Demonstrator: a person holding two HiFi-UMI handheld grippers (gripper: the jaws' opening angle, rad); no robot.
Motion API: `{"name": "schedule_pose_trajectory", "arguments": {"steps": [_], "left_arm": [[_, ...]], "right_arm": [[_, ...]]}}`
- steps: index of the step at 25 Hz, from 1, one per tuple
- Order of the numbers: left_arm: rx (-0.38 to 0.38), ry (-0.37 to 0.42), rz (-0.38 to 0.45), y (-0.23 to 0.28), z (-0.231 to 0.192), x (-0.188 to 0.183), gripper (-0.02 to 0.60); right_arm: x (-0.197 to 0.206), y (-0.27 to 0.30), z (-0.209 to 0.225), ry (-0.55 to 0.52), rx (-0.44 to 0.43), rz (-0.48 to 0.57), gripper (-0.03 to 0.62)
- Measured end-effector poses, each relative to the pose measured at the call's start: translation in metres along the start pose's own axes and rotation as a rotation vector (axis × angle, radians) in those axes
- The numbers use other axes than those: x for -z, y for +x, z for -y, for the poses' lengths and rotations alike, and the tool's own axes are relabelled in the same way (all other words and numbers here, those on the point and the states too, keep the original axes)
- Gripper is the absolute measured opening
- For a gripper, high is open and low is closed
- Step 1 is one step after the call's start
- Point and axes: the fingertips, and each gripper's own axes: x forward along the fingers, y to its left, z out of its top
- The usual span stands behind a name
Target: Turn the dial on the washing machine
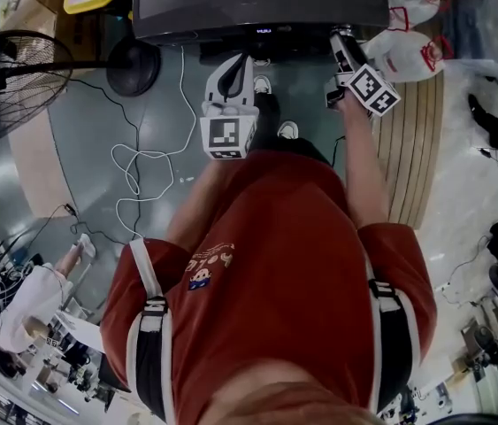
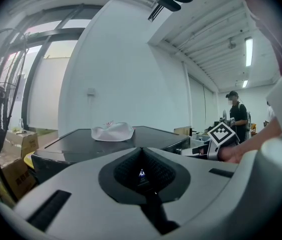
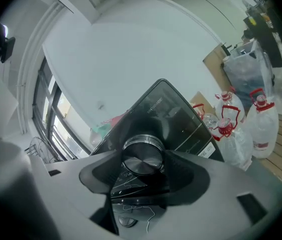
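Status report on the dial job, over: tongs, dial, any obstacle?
Left tongs shut, empty. Right tongs clamped on the dial of the washing machine. Nothing blocks the dial.

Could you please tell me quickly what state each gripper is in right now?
Left gripper: closed, holding nothing.
Right gripper: closed on the dial.

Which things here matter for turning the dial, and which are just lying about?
Job: dial, washing machine, right gripper closed on the dial.
Lying about: white cloth on the machine, fan, floor cable, red-capped jugs, idle left gripper.
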Motion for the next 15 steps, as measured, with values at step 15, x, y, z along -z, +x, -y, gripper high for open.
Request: {"name": "schedule_pose_trajectory", "arguments": {"steps": [15], "left_arm": [[0.001,-0.009,-0.005,0.0001,0.0037,0.0036,0.017]], "right_arm": [[-0.0002,0.0002,0.0014,0.061,-0.018,0.013,0.273]]}}
